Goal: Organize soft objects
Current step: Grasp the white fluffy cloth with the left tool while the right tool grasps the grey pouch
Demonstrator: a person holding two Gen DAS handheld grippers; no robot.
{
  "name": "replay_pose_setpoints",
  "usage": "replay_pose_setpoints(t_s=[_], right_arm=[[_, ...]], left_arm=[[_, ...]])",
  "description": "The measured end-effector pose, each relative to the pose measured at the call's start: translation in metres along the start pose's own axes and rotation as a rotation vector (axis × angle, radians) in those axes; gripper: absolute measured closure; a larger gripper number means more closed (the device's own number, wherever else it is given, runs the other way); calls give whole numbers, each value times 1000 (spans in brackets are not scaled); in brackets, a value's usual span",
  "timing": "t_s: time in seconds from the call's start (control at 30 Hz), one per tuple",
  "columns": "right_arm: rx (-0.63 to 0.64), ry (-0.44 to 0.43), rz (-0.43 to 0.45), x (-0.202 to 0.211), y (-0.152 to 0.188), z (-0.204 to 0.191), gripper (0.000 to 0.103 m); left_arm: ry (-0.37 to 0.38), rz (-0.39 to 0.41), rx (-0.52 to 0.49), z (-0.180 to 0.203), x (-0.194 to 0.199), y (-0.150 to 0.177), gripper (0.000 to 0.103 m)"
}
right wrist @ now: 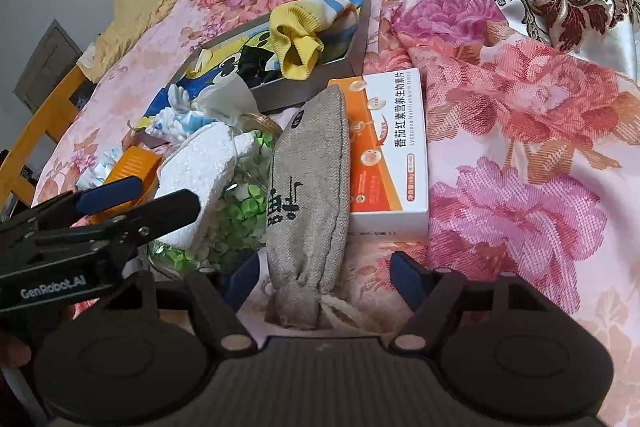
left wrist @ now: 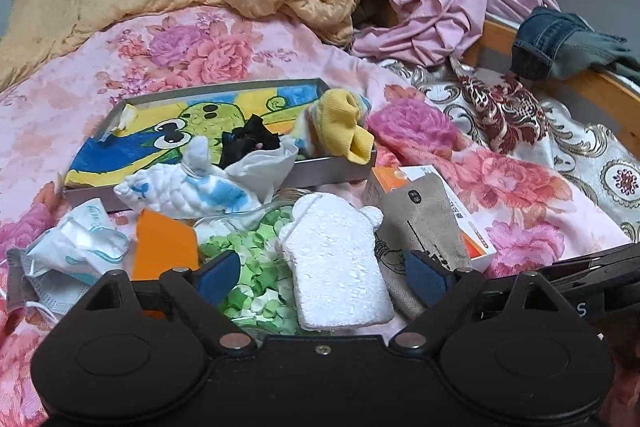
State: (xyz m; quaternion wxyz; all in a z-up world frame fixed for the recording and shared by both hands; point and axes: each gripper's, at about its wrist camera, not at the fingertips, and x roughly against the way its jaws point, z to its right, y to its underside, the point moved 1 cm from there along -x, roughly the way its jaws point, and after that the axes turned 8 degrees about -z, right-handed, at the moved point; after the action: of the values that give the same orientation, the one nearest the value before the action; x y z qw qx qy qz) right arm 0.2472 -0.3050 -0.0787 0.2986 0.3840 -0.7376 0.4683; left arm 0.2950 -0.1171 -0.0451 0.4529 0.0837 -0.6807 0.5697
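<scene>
Left wrist view: the left gripper [left wrist: 326, 273] stands wide, pads clear, over a white foam block [left wrist: 336, 267] lying on a jar of green paper bits [left wrist: 256, 267]. Right wrist view: the right gripper [right wrist: 324, 277] stands fairly wide astride a grey linen pouch [right wrist: 310, 195], pads clear; just right lies a pill box [right wrist: 386, 147].

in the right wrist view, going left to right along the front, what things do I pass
orange block → white foam piece → jar of green paper bits → grey linen pouch → orange and white tablet box
</scene>
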Motion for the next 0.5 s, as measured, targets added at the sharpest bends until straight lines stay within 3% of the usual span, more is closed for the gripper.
replay_pose_setpoints(t_s=[0.13,0.2,0.5], right_arm=[[-11,9,-11,-3,-1,2,35],[-16,5,-16,-4,-1,3,36],[-1,-7,-15,-6,-1,1,47]], left_arm=[[-24,-28,-35,6,-6,-5,15],[-31,-47,-49,9,-10,-7,24],[-81,-65,-103,13,-15,-11,42]])
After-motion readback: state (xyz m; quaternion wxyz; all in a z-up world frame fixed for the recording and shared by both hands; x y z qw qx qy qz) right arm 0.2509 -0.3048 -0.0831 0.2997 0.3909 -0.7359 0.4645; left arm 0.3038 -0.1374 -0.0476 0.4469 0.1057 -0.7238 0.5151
